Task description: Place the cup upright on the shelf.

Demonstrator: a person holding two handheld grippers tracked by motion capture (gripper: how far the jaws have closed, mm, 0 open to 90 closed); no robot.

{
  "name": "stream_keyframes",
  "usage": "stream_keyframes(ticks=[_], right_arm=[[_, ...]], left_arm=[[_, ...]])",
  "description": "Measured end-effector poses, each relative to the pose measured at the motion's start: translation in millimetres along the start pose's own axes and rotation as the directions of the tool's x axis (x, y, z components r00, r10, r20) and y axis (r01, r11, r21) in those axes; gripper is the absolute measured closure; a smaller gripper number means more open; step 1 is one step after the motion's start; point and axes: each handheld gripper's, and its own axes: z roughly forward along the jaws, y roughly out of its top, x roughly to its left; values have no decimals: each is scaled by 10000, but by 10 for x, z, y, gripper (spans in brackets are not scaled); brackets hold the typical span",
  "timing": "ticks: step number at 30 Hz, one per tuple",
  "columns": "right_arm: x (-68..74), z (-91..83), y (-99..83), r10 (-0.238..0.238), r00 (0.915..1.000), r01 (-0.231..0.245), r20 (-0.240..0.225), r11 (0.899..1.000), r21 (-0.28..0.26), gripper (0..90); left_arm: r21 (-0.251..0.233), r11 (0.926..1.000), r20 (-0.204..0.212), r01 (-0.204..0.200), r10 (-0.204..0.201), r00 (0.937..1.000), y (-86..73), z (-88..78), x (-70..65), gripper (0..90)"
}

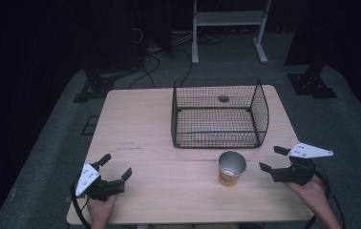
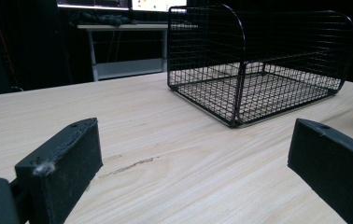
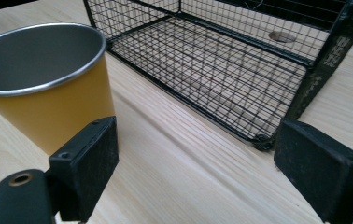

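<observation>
Pale wood, light grain: the table [image 1: 159, 129] on which we list the following.

Item one, a black wire basket [image 1: 219, 114], open at the top, standing on the far half of the table, right of centre. We see nothing lying inside it. Through its mesh we note a small round hole [image 1: 223, 98] in the tabletop near the far edge.

Item two, a cup [image 1: 230, 168], yellow outside with a bare metal rim and inside, standing upright and empty. It sits just in front of the basket's near side, apart from the wire, toward the right of the table.

Item three, the left gripper [image 1: 114, 166], held by a hand [image 1: 101, 206] at the near left corner of the table. We find its jaws spread wide with only bare tabletop between them. It points toward the basket and is well apart from the cup.

Item four, the right gripper [image 1: 272, 158], held by the other hand [image 1: 312, 191] at the near right edge. Its jaws are likewise spread and hold nothing. It points toward the cup, near it but not touching; in the right gripper view the cup [image 3: 44, 88] stands beyond one jaw, not between the two.

Beyond the table we record a dark floor, loose cables [image 1: 150, 62] and a white frame [image 1: 228, 28].
</observation>
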Motion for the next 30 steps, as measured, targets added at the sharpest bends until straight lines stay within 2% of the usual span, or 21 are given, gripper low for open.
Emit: stream_keyframes(ticks=[4, 20, 30], right_arm=[[59, 28, 3, -205, 9997, 206, -124, 9998, 81, 131], [247, 25, -36, -549, 9974, 554, -470, 9984, 101, 118], [452, 50, -65, -935, 9927, 953, -761, 9952, 205, 104]], left_arm=[[15, 10000, -10, -8, 8, 10000, -1, 0, -5, 23], [22, 10000, 3, -33, 33, 10000, 0, 2, -7, 23], [16, 10000, 10, -45, 45, 10000, 1, 2, -7, 23]])
